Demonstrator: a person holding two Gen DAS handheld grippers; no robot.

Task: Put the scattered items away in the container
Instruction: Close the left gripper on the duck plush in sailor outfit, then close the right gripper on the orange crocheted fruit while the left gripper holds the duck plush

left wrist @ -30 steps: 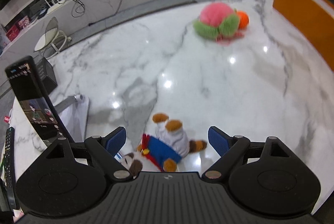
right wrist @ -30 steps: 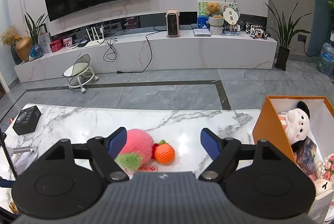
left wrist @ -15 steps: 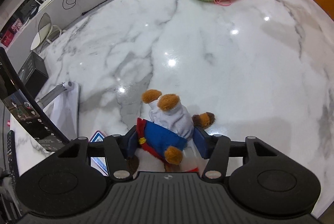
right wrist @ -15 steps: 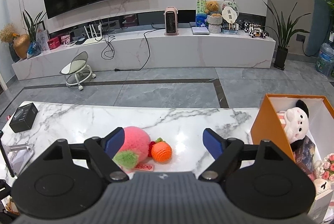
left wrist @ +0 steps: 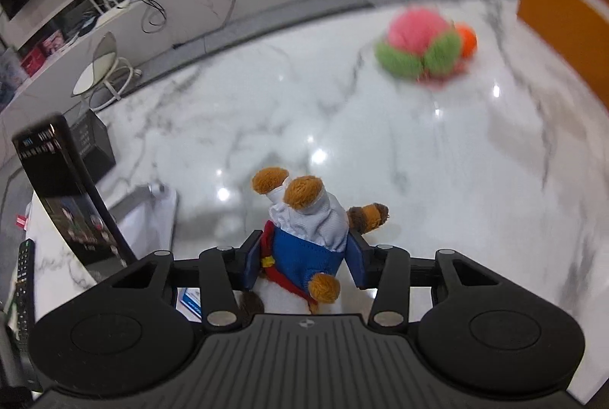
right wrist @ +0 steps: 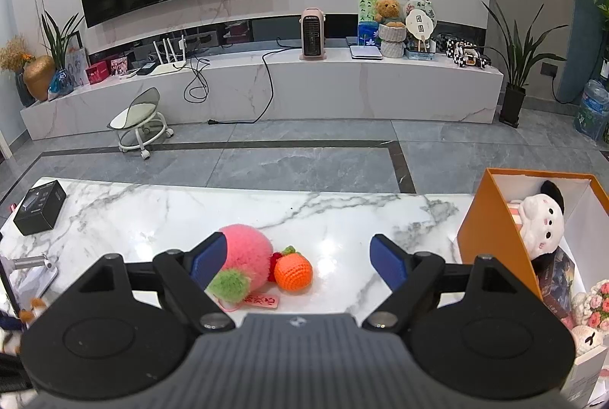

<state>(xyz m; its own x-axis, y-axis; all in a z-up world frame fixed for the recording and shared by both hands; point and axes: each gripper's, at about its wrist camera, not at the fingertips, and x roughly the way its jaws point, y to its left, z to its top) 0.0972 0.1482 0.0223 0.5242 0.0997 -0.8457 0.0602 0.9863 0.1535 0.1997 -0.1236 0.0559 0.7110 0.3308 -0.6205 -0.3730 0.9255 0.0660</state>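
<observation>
My left gripper [left wrist: 304,262] is shut on a small plush bear [left wrist: 308,234] in a blue and white outfit, held feet-forward above the marble table [left wrist: 342,127]. A pink and green plush peach [left wrist: 416,45] with an orange crochet fruit [left wrist: 467,39] lies further off on the table; both show in the right wrist view, the peach [right wrist: 247,258] and the fruit [right wrist: 293,272]. My right gripper [right wrist: 297,262] is open and empty, hovering just behind them. The orange box [right wrist: 491,230] at the right holds several plush toys.
A black box [right wrist: 38,207] sits at the table's far left corner. A dark phone on a stand [left wrist: 64,188] and a remote [left wrist: 23,268] are at the left. A wheeled stool [right wrist: 139,123] and a TV bench stand beyond the table.
My left gripper closed on the bear and lifted it off the table. My right gripper has moved slightly nearer the peach and orange fruit, still open.
</observation>
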